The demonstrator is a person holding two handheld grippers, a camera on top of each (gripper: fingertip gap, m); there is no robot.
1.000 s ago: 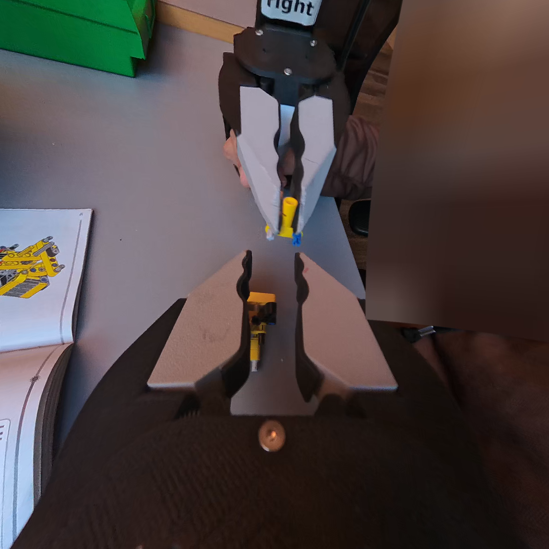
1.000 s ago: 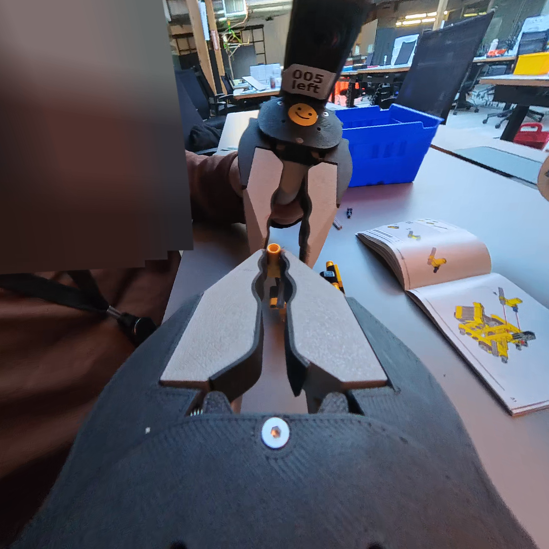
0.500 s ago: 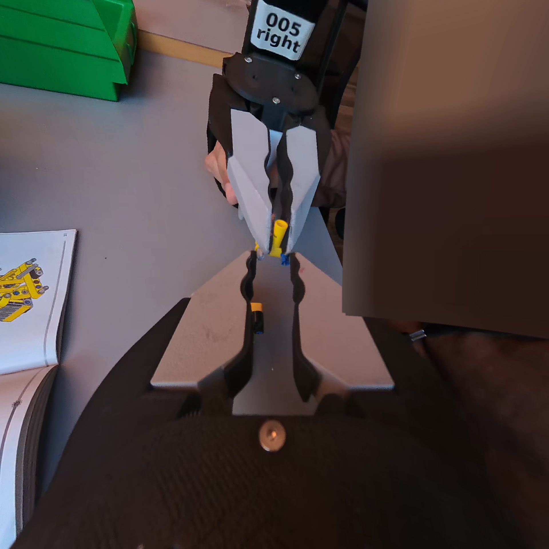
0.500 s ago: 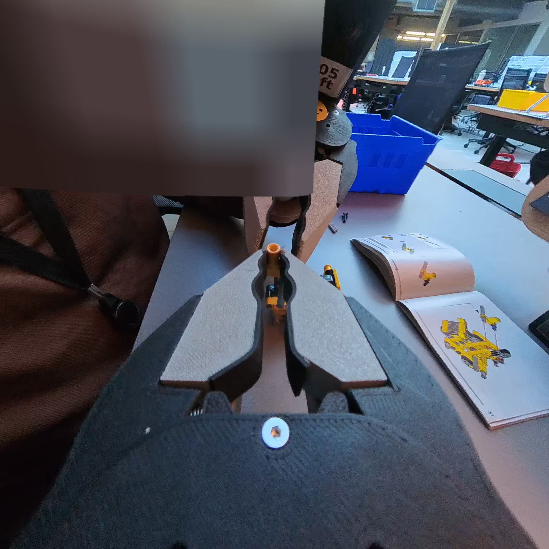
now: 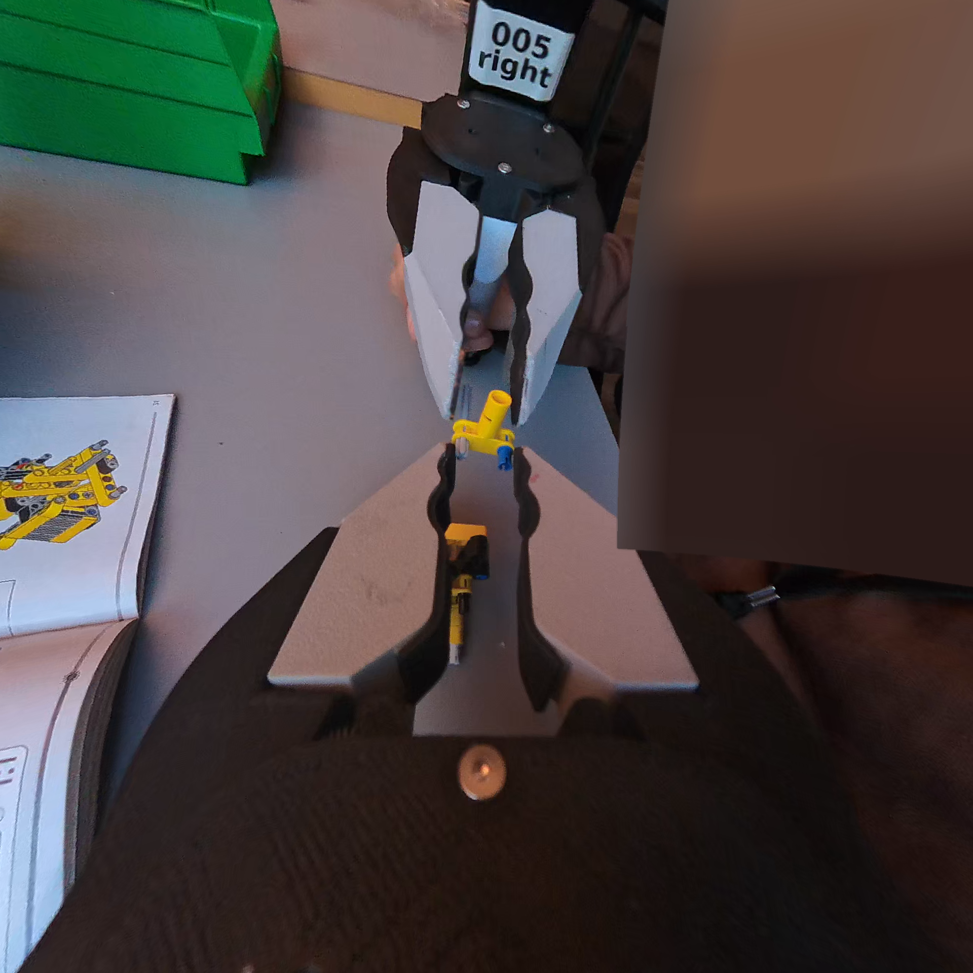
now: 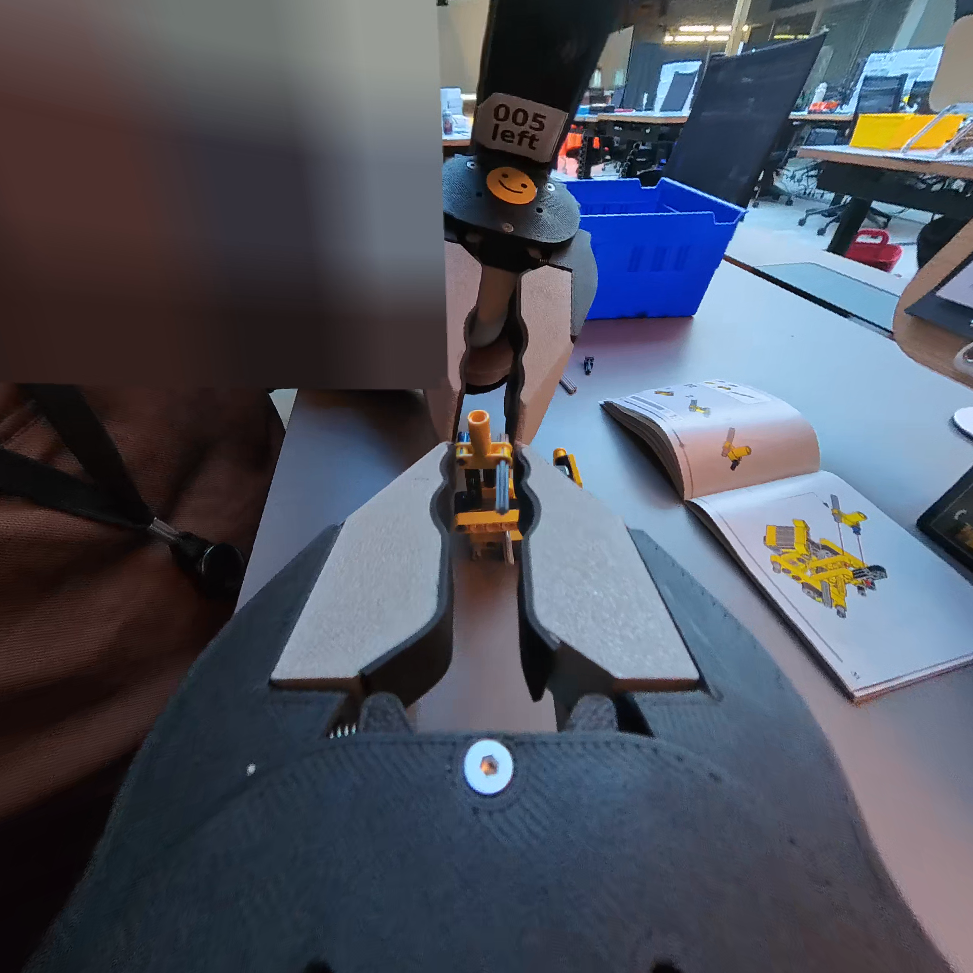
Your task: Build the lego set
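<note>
My right gripper point(image 6: 483, 453) holds a yellow lego assembly point(image 6: 487, 495) with a round peg, a blue pin and a grey axle. Its jaws stand partly apart, and the assembly touches both. In the left wrist view the right gripper point(image 5: 487, 416) points at me, with the yellow T-shaped end point(image 5: 485, 429) at its tips. My left gripper point(image 5: 483, 455) is open and empty, tip to tip with the right one. A small yellow and black lego piece point(image 5: 466, 563) lies on the grey table point(image 5: 263, 316) between my left fingers. It also shows in the right wrist view point(image 6: 568, 463).
An open instruction booklet point(image 5: 68, 505) point(image 6: 790, 526) lies beside the grippers. A green bin point(image 5: 131, 79) and a blue bin point(image 6: 647, 247) stand at the back. Small dark parts point(image 6: 588, 363) lie near the blue bin. A person's brown sleeve point(image 6: 105, 579) is close by. Only a small space, under 4 cm, lies between the two pairs of fingers.
The right gripper's jaws have widened, so more of the yellow assembly shows between them. The two grippers have come closer, tip to tip. The left gripper stays open.
</note>
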